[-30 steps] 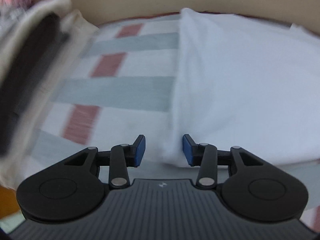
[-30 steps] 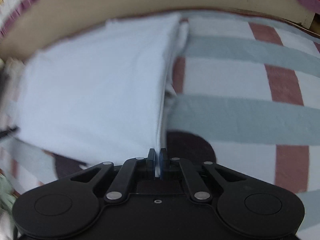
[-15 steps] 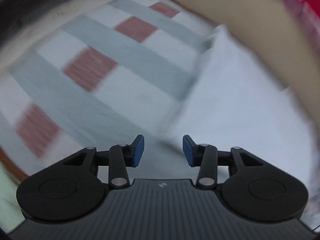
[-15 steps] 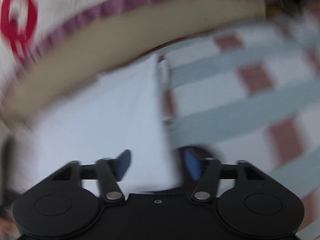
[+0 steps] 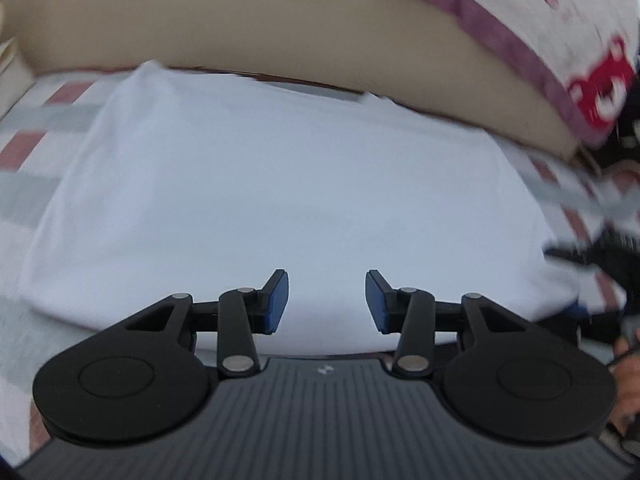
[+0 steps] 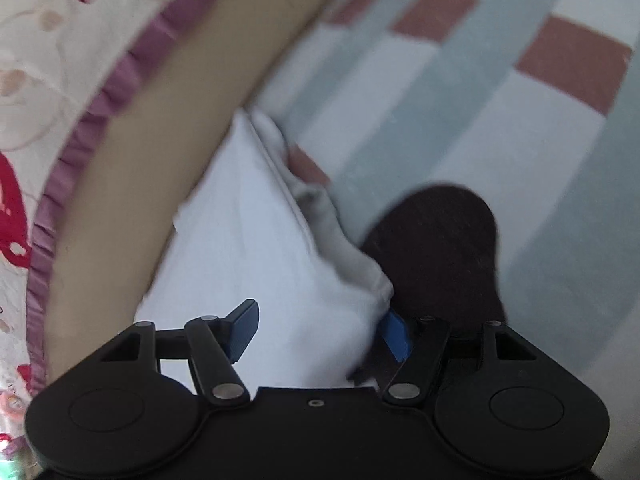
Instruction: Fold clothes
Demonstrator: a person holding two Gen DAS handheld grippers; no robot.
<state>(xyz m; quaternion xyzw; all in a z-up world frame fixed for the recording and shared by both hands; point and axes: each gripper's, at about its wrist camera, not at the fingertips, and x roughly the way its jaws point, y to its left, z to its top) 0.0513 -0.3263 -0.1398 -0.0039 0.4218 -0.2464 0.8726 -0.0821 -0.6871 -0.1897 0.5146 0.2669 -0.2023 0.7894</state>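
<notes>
A white garment [image 5: 288,200], already folded into a rough rectangle, lies flat on a surface covered by a checked cloth [image 6: 500,92] of white, grey-green and brick-red blocks. Along its far edge runs a plain tan band [image 5: 280,32], and beyond that a floral fabric with a purple ruffle [image 6: 68,92]; what these belong to cannot be told.

The left tongs [image 5: 327,304] hover over the near edge of the garment, blue pads partway apart, nothing between them. They hold nothing.

The right tongs [image 6: 320,332] sit at the garment's right corner. Their jaws are opening. The bunched corner of white cloth lies between the pads, and the right pad [image 6: 396,336] is partly hidden behind it, but the pads do not press on it. A dark rounded patch [image 6: 436,256] lies on the checked cloth just beside that corner; whether it is shadow or an object is unclear.

Both views are somewhat blurred with movement.

The risks from here, as a judgement: the loose corner on the right looks layered and puffed rather than flat, so it may spring open once released and spoil the fold. Cloth could also catch on the right pad as the tongs draw away, dragging the top layer askew. The left tongs, low over the near edge, might push the fabric into a wrinkle if they come down without gripping cleanly.
</notes>
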